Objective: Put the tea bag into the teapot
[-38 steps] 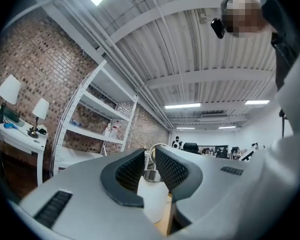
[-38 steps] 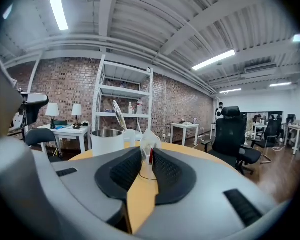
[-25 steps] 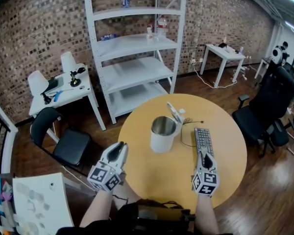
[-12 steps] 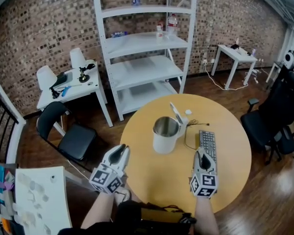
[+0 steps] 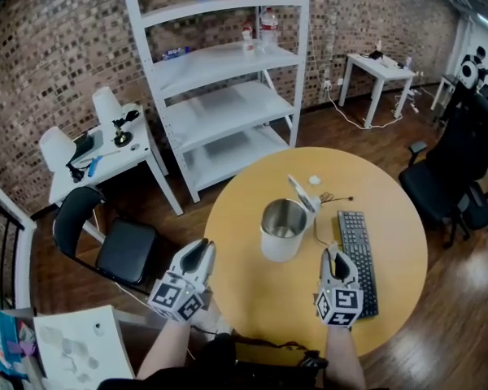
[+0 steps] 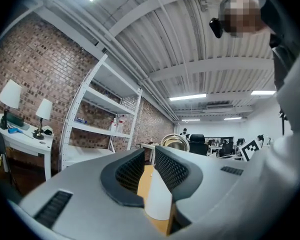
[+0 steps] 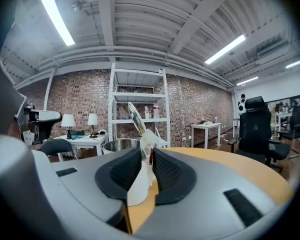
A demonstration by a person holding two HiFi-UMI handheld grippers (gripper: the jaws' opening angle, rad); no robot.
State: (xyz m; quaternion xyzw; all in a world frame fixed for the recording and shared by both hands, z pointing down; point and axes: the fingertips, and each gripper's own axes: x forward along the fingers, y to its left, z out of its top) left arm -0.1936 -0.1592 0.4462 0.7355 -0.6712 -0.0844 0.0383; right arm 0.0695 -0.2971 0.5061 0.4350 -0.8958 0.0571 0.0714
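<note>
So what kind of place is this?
Likely an office or workshop in an old industrial building: a bare brick wall, a white shelf unit, an office chair, and a round table with a keyboard.

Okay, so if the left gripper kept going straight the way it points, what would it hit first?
Most likely the teapot: the left gripper, fingers apart and empty, points over the table edge at it, and its body shows between the fingers. Nothing else seems to lie between, though depth is unclear.
</note>
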